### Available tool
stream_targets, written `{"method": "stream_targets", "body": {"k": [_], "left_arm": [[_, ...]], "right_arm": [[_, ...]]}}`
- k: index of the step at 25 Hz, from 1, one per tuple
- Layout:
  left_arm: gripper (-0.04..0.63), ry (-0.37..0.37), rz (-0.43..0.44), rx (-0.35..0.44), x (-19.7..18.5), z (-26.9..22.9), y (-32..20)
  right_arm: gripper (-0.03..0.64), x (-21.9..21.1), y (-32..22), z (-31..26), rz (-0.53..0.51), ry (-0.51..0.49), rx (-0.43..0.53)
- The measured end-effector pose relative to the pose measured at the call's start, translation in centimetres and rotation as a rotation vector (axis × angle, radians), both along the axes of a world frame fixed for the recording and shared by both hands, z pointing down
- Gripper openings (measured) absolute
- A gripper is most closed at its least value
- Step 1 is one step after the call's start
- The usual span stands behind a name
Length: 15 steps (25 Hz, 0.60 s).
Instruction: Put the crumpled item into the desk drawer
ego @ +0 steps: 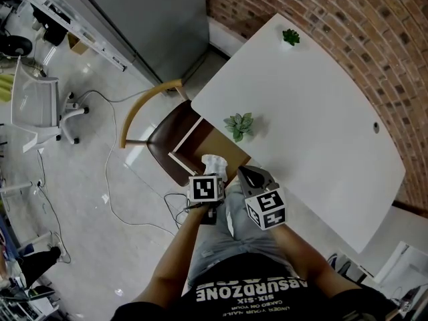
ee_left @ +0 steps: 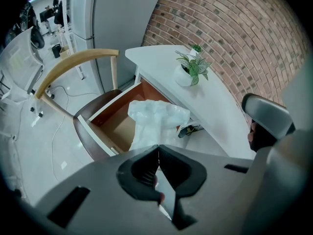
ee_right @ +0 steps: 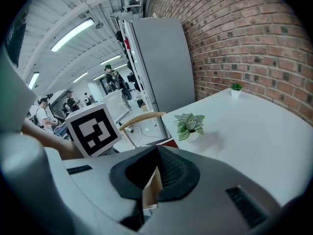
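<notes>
The crumpled item point(ee_left: 156, 121) is a white, crinkled plastic wad hanging just over the open wooden desk drawer point(ee_left: 113, 117). My left gripper point(ee_left: 158, 148) is shut on its near end. In the head view the crumpled item point(ego: 214, 162) sticks out ahead of my left gripper point(ego: 211, 174), above the drawer point(ego: 187, 149) that stands pulled out from under the white desk point(ego: 314, 126). My right gripper point(ego: 249, 174) hovers beside it at the desk's edge. In the right gripper view its jaws point(ee_right: 156, 151) are shut with nothing between them.
A brown chair point(ego: 164, 146) with a curved wooden back point(ego: 140, 109) stands right in front of the drawer. Two small potted plants point(ego: 239, 124) point(ego: 290, 37) sit on the desk. A brick wall point(ego: 348, 32), a grey cabinet point(ego: 154, 19), a white office chair point(ego: 37, 102) and floor cables surround them.
</notes>
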<state>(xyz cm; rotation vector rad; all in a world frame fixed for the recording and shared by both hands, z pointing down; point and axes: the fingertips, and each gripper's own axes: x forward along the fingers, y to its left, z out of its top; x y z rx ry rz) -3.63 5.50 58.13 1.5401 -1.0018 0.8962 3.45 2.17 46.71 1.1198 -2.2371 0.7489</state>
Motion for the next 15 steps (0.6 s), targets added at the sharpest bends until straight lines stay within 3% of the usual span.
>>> {"method": "stream_targets", "body": {"k": [15], "left_arm": [[0.008,0.003,-0.026,-0.03,0.1,1.9,-0.3]], "right_arm": [[-0.002,-0.1,-0.5,1.2,-0.018,0.002,-0.012]]}}
